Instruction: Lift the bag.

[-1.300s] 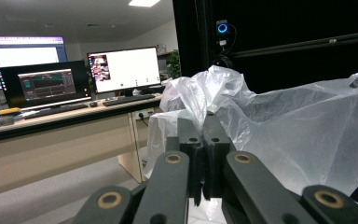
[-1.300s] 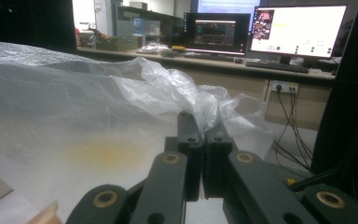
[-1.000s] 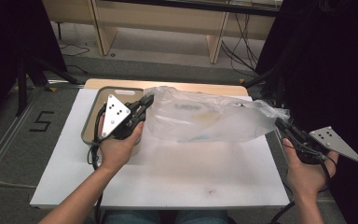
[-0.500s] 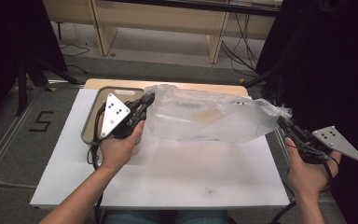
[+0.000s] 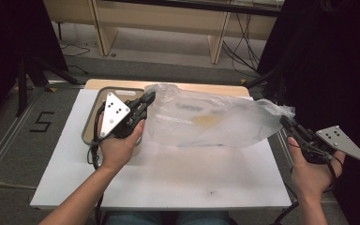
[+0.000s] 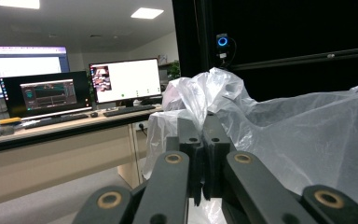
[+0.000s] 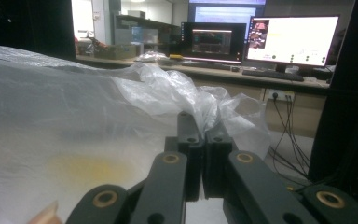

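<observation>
Left gripper (image 5: 146, 101) and right gripper (image 5: 287, 124) each clamp one end of the plastic bag (image 5: 215, 124). Opposed grips keep it stretched between them above the table (image 5: 168, 178)

My left tool (image 5: 146, 100) black with a grey plate, my right tool (image 5: 286, 123) black too, clear whitish plastic bag (image 5: 215, 119) with a yellow smudge inside, white desk (image 5: 168, 173), tan tray (image 5: 90, 123) rimmed grey.

The table (image 5: 168, 178) is seen from above, looking forward and down; both gripper views are shot close along the jaws, level. The plastic bag (image 5: 206, 124) is shared by all.
</observation>
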### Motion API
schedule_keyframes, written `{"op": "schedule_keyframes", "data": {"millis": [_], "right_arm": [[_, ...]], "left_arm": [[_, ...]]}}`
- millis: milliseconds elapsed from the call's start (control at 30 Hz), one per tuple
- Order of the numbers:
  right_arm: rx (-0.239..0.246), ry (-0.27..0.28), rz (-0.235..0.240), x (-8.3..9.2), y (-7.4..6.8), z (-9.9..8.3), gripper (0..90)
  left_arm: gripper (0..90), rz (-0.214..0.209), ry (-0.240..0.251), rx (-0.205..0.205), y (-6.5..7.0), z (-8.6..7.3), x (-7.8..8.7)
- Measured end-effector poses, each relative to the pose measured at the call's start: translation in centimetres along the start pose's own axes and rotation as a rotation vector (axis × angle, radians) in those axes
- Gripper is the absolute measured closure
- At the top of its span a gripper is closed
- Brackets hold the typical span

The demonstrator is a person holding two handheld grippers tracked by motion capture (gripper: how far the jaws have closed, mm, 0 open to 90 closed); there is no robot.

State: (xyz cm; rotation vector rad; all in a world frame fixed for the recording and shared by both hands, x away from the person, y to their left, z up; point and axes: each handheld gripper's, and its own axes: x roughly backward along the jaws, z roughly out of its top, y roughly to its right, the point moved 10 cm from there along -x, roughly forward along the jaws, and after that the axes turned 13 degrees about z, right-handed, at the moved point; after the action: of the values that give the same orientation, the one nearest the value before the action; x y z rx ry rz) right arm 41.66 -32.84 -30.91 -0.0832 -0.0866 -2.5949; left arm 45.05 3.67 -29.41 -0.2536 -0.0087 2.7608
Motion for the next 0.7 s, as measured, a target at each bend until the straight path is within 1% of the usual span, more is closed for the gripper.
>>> {"op": "schedule_keyframes", "data": {"millis": [133,233,300,333,533,700], "right_arm": [[-0.002,-0.011,0.003,-0.4,0.0,-0.4,88.4],[0.0,-0.022,0.005,-0.7,-0.1,-0.8,88.2],[0.002,-0.027,0.004,-1.0,-0.1,-1.1,88.2],[0.003,-0.029,0.004,-1.1,-0.1,-1.1,88.2],[0.003,-0.031,0.001,-1.6,-0.2,-1.3,88.2],[0.007,-0.038,-0.001,-2.2,-0.2,-1.5,88.2]], "left_arm": [[88.5,0.007,-0.017,0.004,-0.2,-0.6,-0.4],[88.4,0.008,-0.03,-0.002,-0.4,-1.1,-0.6],[88.4,0.012,-0.034,0.004,-0.5,-1.4,-0.8],[88.4,0.015,-0.037,0.0,-0.6,-1.5,-0.9],[88.4,0.022,-0.046,0.0,-0.7,-1.8,-1.3],[88.3,0.028,-0.059,-0.004,-0.7,-2.4,-1.8]]}}
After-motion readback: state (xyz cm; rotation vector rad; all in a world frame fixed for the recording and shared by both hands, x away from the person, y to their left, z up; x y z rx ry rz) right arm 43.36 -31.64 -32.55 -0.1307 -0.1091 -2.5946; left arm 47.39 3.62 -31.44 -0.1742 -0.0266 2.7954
